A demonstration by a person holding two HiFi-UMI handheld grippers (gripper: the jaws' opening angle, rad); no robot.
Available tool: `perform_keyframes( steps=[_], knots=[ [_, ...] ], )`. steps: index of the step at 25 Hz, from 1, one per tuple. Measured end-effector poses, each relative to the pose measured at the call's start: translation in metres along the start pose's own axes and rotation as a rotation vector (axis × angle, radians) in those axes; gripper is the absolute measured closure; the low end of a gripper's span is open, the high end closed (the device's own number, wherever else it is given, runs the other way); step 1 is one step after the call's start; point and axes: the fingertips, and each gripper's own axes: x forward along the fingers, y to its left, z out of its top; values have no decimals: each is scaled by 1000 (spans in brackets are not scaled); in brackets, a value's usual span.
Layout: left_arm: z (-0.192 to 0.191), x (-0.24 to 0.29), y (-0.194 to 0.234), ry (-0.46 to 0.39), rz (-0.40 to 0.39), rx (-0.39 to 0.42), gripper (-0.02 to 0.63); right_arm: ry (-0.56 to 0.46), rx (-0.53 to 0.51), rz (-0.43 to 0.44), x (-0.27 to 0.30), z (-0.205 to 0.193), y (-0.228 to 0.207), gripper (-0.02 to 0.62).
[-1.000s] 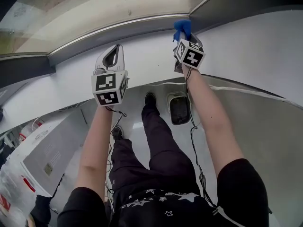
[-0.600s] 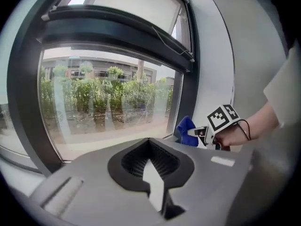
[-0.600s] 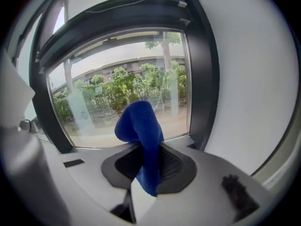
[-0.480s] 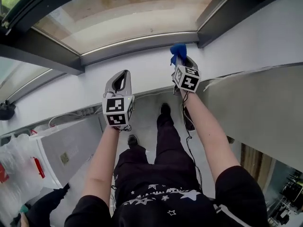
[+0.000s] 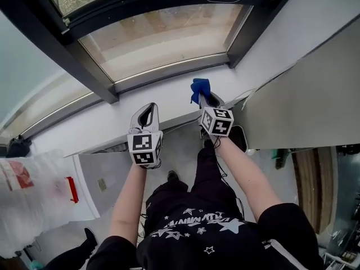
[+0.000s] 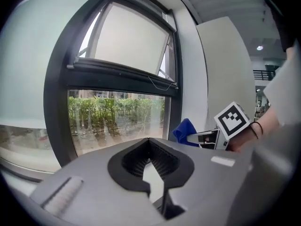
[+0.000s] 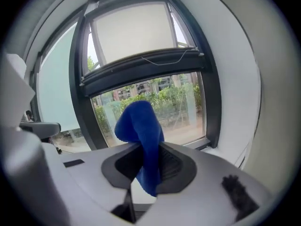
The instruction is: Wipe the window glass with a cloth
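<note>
The window glass (image 5: 163, 38) sits in a dark frame straight ahead, above a white sill (image 5: 174, 103). My right gripper (image 5: 203, 96) is shut on a blue cloth (image 5: 199, 87), which sticks up out of the jaws just short of the lower right corner of the pane. In the right gripper view the blue cloth (image 7: 140, 135) hangs folded between the pads, with the glass (image 7: 176, 102) behind it. My left gripper (image 5: 148, 111) is held beside it to the left, shut with nothing in it. From the left gripper view the cloth (image 6: 185, 130) shows to the right of the glass (image 6: 117, 121).
A grey partition panel (image 5: 304, 94) stands close on the right. A white cabinet (image 5: 95, 176) and a plastic bag (image 5: 25, 201) sit low on the left. A frosted pane (image 5: 28, 72) adjoins the window at left. The person's legs (image 5: 191, 196) are below.
The head view has tilted up, so more of the window and its frame shows. Both grippers sit lower in the picture and closer together, the cloth still in the right one.
</note>
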Motion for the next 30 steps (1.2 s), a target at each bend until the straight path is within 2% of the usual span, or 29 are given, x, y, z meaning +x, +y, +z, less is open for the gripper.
perform_keyframes(
  steps=[2, 5, 10, 20, 25, 30],
  knots=[
    [6, -19, -2, -11, -14, 18, 597, -1, 10, 29, -25, 0, 17, 520],
    [14, -41, -6, -14, -33, 54, 597, -6, 9, 124, -56, 3, 49, 520],
    [25, -61, -21, -22, -65, 55, 597, -63, -20, 203, -101, 27, 83, 521],
    [60, -97, -56, -95, -71, 47, 597, -83, -2, 279, -176, 53, 85, 520],
    [62, -114, -79, -111, -60, 33, 597, -108, -9, 365, -216, 58, 98, 520],
    [64, -136, -96, -128, -46, 33, 597, -107, -34, 366, -232, 52, 102, 520]
  ],
)
